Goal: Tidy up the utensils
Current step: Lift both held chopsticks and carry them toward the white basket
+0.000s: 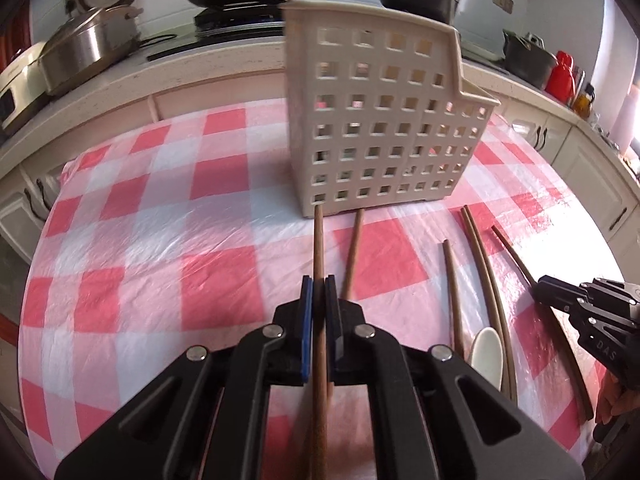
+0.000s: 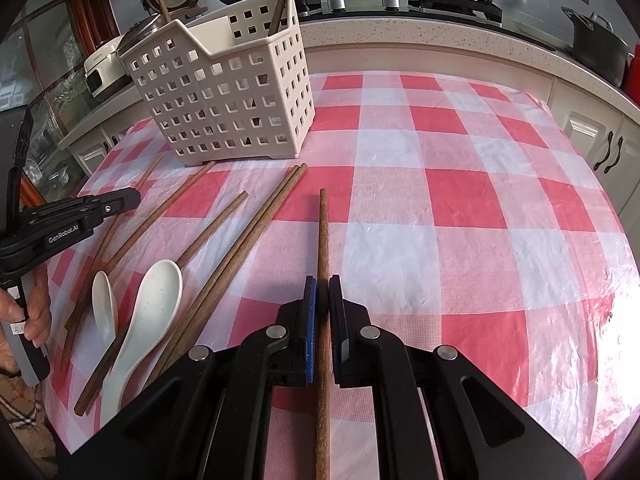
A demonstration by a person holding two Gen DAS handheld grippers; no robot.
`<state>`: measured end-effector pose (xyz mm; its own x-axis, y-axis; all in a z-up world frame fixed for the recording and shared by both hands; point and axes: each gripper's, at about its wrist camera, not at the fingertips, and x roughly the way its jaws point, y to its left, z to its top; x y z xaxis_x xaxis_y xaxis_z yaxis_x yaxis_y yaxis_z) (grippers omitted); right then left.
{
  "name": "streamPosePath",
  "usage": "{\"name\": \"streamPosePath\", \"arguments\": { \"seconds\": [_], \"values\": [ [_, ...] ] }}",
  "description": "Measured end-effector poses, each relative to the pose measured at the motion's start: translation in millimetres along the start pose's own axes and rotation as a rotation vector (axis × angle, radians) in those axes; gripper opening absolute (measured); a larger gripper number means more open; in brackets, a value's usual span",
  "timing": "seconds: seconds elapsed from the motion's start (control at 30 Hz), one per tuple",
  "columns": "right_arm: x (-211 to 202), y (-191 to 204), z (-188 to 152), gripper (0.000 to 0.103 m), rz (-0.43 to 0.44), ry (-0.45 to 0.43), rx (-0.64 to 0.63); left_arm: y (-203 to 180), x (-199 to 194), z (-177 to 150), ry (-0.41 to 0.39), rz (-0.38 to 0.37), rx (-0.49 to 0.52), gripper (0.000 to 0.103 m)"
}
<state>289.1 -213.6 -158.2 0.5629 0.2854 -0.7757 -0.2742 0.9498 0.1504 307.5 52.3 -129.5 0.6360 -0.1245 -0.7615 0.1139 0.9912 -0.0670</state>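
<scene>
- Two chopsticks already stand in the holder, one at its left end and one at the back. That part is done.
- The holder sits at the far side of the table, toward its far left corner in your right camera's view.
- A lot is still left. Loose chopsticks lie on the cloth in front of the holder, spread from the left edge to the middle.
- Two white spoons, a small spoon and a big spoon, lie near the front left of the table, on top of some of the sticks.
- Your left gripper points down at the table, toward the holder. Its jaws are clamped on a left chopstick. The far tip of that stick reaches almost to the foot of the holder. I cannot tell if the stick is off the cloth yet.
- Another stick lies just beside it on the right.
- Your right gripper also points down. Its jaws are squeezed tight on a right chopstick, which points away from you over the middle of the table.
- So you hold one stick in each gripper, and I think both go into the holder next.
- After that, the other sticks and both spoons are still waiting.
</scene>
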Motion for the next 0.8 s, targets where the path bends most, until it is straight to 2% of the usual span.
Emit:
{"name": "streamPosePath", "arguments": {
  "seconds": [0.13, 0.57, 0.6, 0.67, 0.7, 0.77, 0.8],
  "values": [
    [2, 1, 2, 0.007, -0.004, 0.007, -0.006, 21, -10, -13, -0.008, -0.037, -0.062, 0.006],
    [14, 13, 18, 0.009, -0.064, 0.066, -0.119, 25, -28, -31, -0.030, -0.049, -0.074, 0.006],
    [15, 15, 19, 0.011, -0.065, 0.072, -0.131, 25, -30, -32, -0.032, -0.053, -0.074, 0.006],
    [18, 19, 23, 0.025, -0.077, 0.088, -0.159, 24, -34, -33, -0.037, -0.056, -0.072, 0.006],
    [20, 20, 25, 0.039, -0.100, 0.089, -0.168, 24, -36, -34, -0.040, -0.057, -0.072, 0.006],
    [23, 19, 28, 0.042, -0.098, 0.089, -0.175, 23, -42, -36, -0.048, -0.061, -0.076, 0.006],
    [24, 18, 30, 0.036, -0.083, 0.092, -0.172, 23, -44, -37, -0.051, -0.060, -0.077, 0.006]
  ]
}}
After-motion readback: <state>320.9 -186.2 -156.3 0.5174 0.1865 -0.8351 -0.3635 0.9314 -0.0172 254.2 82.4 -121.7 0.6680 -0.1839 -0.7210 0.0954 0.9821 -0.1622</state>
